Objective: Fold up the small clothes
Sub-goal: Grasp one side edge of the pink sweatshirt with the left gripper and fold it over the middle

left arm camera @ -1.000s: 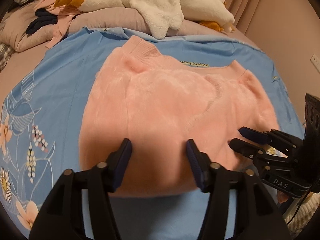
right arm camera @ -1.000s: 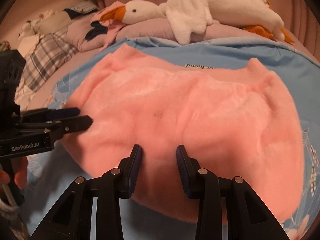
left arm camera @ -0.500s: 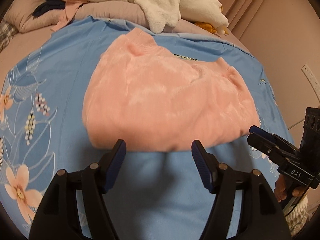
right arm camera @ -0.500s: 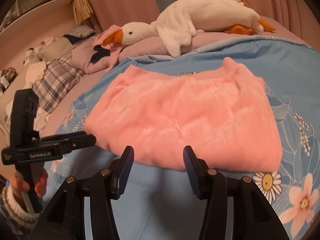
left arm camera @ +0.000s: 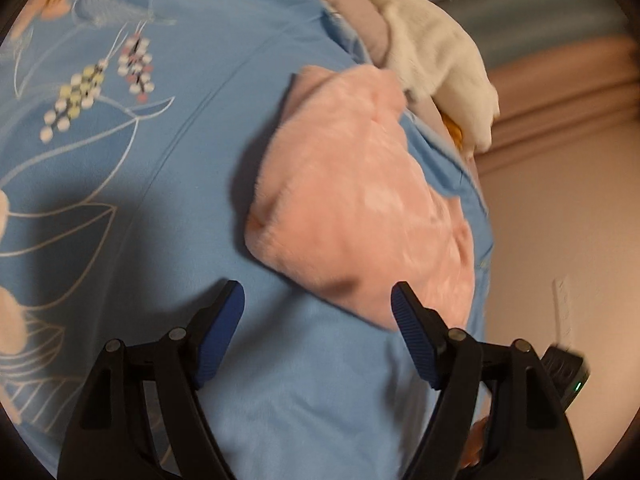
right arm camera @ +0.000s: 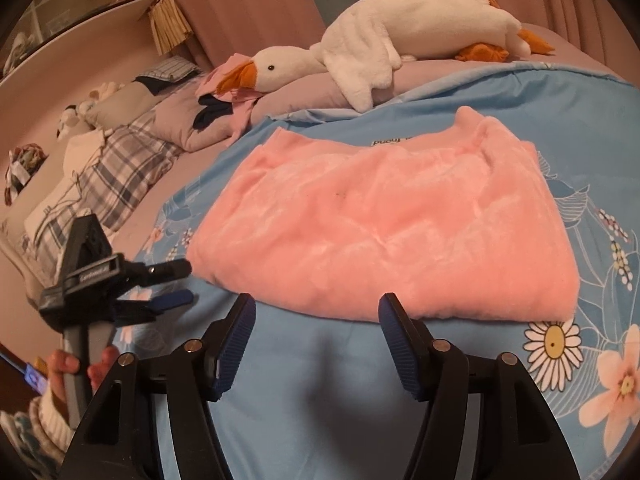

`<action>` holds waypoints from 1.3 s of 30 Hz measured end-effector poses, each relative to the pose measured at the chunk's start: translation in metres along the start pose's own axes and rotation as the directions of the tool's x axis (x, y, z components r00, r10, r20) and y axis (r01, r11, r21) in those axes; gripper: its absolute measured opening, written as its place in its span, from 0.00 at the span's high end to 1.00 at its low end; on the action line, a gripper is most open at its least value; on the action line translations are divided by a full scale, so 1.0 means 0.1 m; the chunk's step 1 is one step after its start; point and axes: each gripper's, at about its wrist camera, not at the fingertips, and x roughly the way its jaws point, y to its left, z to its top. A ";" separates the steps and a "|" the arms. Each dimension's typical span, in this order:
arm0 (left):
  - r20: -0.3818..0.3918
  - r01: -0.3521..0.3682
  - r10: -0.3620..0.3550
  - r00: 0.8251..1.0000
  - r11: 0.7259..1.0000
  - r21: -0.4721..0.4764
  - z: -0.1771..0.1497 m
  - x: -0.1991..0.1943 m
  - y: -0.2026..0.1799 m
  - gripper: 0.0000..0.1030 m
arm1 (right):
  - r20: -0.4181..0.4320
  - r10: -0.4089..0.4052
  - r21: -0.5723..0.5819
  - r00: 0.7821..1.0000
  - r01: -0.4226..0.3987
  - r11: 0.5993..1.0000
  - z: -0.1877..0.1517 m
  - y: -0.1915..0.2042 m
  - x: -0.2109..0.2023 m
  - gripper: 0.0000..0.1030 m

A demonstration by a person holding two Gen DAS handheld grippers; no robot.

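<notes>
A fluffy pink garment point(right arm camera: 384, 232) lies folded on the blue floral sheet point(right arm camera: 320, 380). In the rolled left wrist view the pink garment point(left arm camera: 360, 208) runs diagonally up the frame. My left gripper point(left arm camera: 318, 300) hovers just short of its near edge, jaws opening, nothing between them. My right gripper point(right arm camera: 318, 308) hangs in front of the garment's near hem, jaws also opening and empty. In the right wrist view the left gripper point(right arm camera: 176, 284) shows at the left, beside the garment's left edge, held by a hand point(right arm camera: 76, 364).
A white plush goose point(right arm camera: 400, 40) lies across pillows behind the garment. A plaid blanket point(right arm camera: 100, 184) and loose clothes point(right arm camera: 224, 96) sit at the back left. The bed's edge and a pink wall point(left arm camera: 560, 220) with a socket are at the right of the left wrist view.
Both grippers let go of the pink garment, pulled back from it and opened wider. The left gripper rolled strongly, tilting its view, and sank toward the sheet.
</notes>
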 end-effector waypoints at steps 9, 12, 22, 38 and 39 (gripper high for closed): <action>0.089 0.047 -0.037 0.995 0.992 -0.114 0.28 0.22 0.01 0.26 | -0.006 0.015 -0.001 1.000 -0.015 1.000 0.04 0.02 0.13 0.38; 0.104 0.045 -0.032 0.994 0.990 -0.130 0.37 0.26 0.02 0.26 | -0.004 0.016 -0.010 1.000 -0.016 1.000 0.09 0.02 0.17 0.38; 0.082 -0.127 0.123 0.989 0.991 0.045 0.57 0.42 -0.19 0.48 | 0.032 -0.021 -0.050 0.999 0.023 0.998 0.55 0.09 0.46 0.38; 0.130 -0.246 0.219 0.967 0.936 0.252 0.59 0.44 -0.45 0.60 | -0.171 -0.145 -0.058 0.975 0.137 0.989 0.72 0.12 1.05 0.76; 0.131 -0.247 0.220 0.967 0.934 0.257 0.59 0.44 -0.47 0.60 | -0.160 -0.136 -0.064 0.978 0.128 0.990 0.71 0.11 1.01 0.76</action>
